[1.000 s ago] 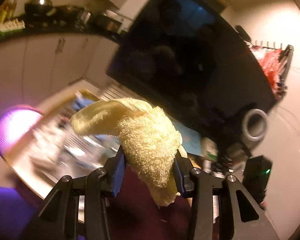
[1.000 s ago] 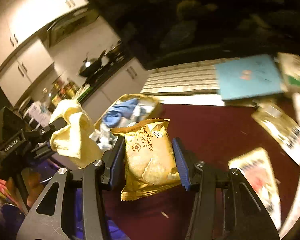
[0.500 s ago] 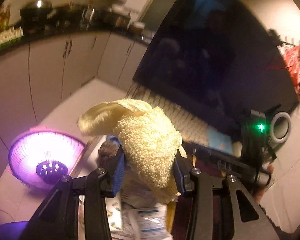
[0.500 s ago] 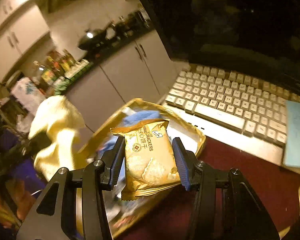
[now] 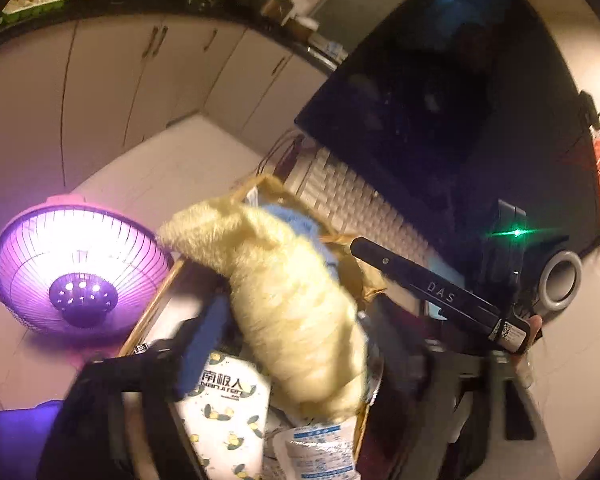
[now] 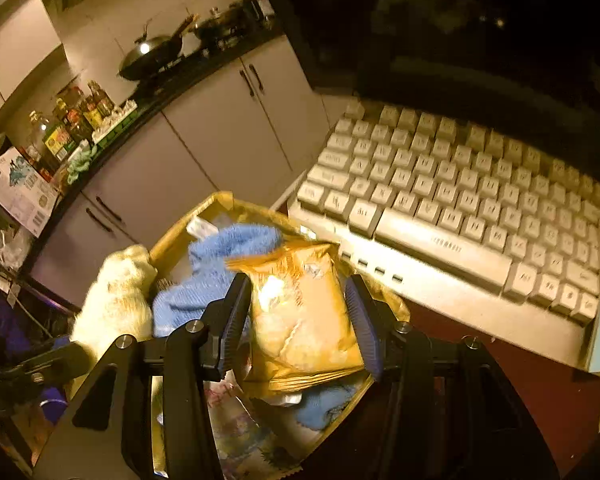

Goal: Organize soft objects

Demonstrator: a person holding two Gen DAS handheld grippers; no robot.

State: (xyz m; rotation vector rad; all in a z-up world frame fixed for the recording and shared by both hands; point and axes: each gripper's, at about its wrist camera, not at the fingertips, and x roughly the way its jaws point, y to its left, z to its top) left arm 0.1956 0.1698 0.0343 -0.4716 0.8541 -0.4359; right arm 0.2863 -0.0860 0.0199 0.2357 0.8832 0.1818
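Yellow towel [image 5: 296,312], cracker packet [image 6: 304,316], seemingly above basket [image 6: 220,204]

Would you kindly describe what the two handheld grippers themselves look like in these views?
Both are matte black. The right gripper has angular black fingers with triangular cut-outs, silver pivot bolts and ribbed blue pads. The left gripper is blurred; one blue pad shows on a black finger.

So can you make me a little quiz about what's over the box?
1. True or false: the right tool is squeezing the cracker packet.
2. What colour is the fluffy cloth between the left tool's pads?
3. What lies beside the box? A) white keyboard B) guitar C) football

Key: 1 false, its pads have just been opening and stand clear. 2 pale yellow. 3 A.
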